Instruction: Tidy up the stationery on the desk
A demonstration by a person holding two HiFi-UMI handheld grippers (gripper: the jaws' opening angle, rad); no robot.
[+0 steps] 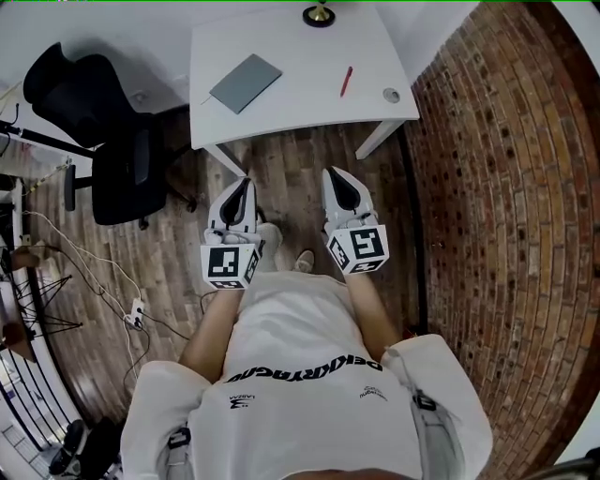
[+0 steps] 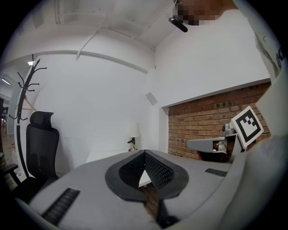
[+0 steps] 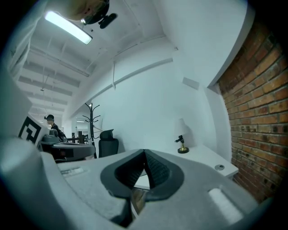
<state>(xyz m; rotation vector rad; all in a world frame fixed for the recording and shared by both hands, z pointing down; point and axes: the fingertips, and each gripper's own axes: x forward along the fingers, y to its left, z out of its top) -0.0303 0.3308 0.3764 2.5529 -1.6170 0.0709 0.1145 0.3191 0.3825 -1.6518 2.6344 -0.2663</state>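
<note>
A white desk [image 1: 300, 103] stands ahead of me, well beyond both grippers. A grey notebook [image 1: 245, 82] lies on its left half. A red pen [image 1: 346, 81] rests right of centre, with a small round grey disc [image 1: 391, 95] near the right edge. My left gripper [image 1: 245, 184] and right gripper [image 1: 334, 174] hover side by side over the wooden floor, short of the desk's front edge. Both are shut with nothing in them; in the left gripper view the jaw tips [image 2: 144, 153] meet, and in the right gripper view the tips [image 3: 144, 152] do too.
A black office chair [image 1: 112, 141] stands left of the desk. A brick wall [image 1: 506, 187] runs along the right. A brass lamp base [image 1: 319, 14] sits at the desk's far edge. Cables and a power strip [image 1: 136, 312] lie on the floor at left.
</note>
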